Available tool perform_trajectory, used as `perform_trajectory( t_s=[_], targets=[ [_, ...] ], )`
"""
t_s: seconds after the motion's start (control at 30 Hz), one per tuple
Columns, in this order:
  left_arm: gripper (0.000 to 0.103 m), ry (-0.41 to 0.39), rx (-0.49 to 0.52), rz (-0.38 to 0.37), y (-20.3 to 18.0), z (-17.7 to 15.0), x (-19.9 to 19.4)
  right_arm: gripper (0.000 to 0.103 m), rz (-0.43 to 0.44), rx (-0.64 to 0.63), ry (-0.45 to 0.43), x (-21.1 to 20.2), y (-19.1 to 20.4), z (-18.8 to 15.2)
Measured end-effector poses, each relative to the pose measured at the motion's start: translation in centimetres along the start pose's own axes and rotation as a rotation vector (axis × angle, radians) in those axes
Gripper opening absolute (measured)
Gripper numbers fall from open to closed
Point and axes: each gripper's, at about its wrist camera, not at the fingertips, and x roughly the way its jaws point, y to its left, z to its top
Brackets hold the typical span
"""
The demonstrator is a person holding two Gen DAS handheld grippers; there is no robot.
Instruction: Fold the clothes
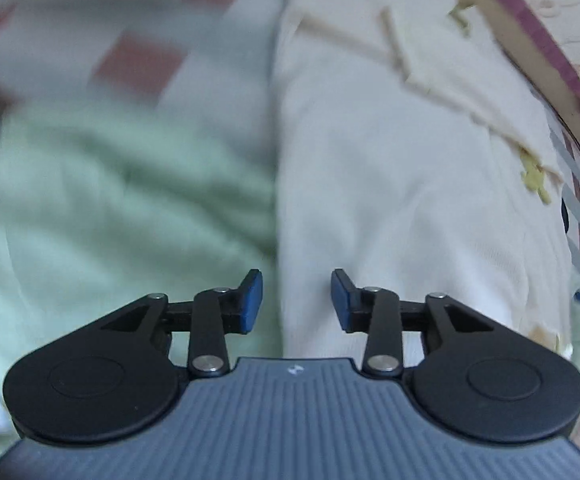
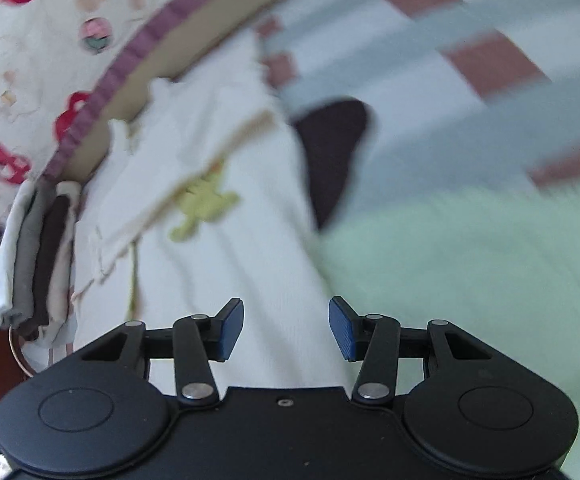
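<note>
Left gripper (image 1: 297, 300) is seen with jaws apart, nothing between the blue pads; it is held above the seam where the white garment (image 1: 389, 200) meets the pale green cloth (image 1: 110, 200). Right gripper (image 2: 286, 328) is likewise parted and empty, held over the same white garment (image 2: 242, 260), with the green cloth (image 2: 469, 272) at 3 o'clock. In the left view the white garment's far edge is bounded at 1 to 2 o'clock by a purple-trimmed printed cloth (image 1: 529, 32); the checked bedsheet (image 1: 138, 60) lies clear at 11 o'clock. Shown only in the right view: a folded stack (image 2: 38, 256) at 9 o'clock, just beside the garment's edge, and a dark item (image 2: 333, 152) at 12 o'clock between garment and sheet. Heavy blur is noted on the sheet in both views.
</note>
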Motion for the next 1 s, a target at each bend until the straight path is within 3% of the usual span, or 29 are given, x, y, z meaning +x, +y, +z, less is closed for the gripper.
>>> perform_trajectory(
  t_s=[0.07, 0.17, 0.3, 0.37, 0.43, 0.63, 0.7, 0.73, 0.77, 0.8, 0.83, 0.9, 1.0],
  targets=[
    [0.039, 0.013, 0.016, 0.019, 0.2, -1.1, 0.1, 0.054, 0.008, 0.080, 0.017, -0.9, -2.0, -1.6],
    [0.036, 0.048, 0.001, -0.113, 0.4, -1.6, 0.0, 0.054, 0.068, 0.205, 0.067, -1.3, -4.6, -4.3],
    [0.037, 0.047, 0.055, -0.105, -0.4, -1.8, -0.3, 0.053, 0.110, 0.275, 0.144, -0.9, -6.4, -7.8],
    [0.043, 0.033, 0.089, 0.011, -0.9, -1.8, 0.1, 0.054, 0.133, 0.252, 0.152, -0.9, -6.4, -9.2],
    [0.046, 0.004, 0.103, 0.074, -1.6, -1.7, 0.5, 0.060, 0.160, 0.241, 0.139, -0.9, -6.3, -10.3],
    [0.044, 0.085, 0.118, -0.079, -2.0, -1.8, 1.7, 0.063, 0.272, 0.273, 0.149, 0.3, -5.7, -12.1],
    [0.044, 0.070, 0.151, -0.044, -2.7, -2.0, 1.9, 0.051, 0.279, 0.238, 0.130, 0.8, -4.9, -12.1],
    [0.037, 0.056, 0.165, -0.015, -3.1, -2.1, 1.9, 0.028, 0.282, 0.220, 0.120, 1.1, -4.5, -12.1],
    [0.031, 0.038, 0.172, 0.002, -3.4, -2.3, 1.8, 0.020, 0.292, 0.192, 0.105, 1.2, -3.8, -11.9],
    [0.016, 0.022, 0.193, 0.008, -3.7, -2.3, 1.6, 0.018, 0.306, 0.156, 0.085, 1.3, -2.9, -11.5],
    [0.009, 0.005, 0.214, 0.013, -4.1, -2.4, 1.3, 0.011, 0.321, 0.119, 0.065, 1.4, -2.0, -11.1],
    [0.006, -0.046, 0.251, 0.028, -4.5, -2.9, 0.5, 0.008, 0.341, 0.071, 0.030, 1.8, -0.1, -9.9],
    [0.002, -0.110, 0.228, 0.022, -4.8, -2.2, -1.2, 0.007, 0.389, 0.022, -0.036, 1.7, 2.4, -7.5]
  ],
)
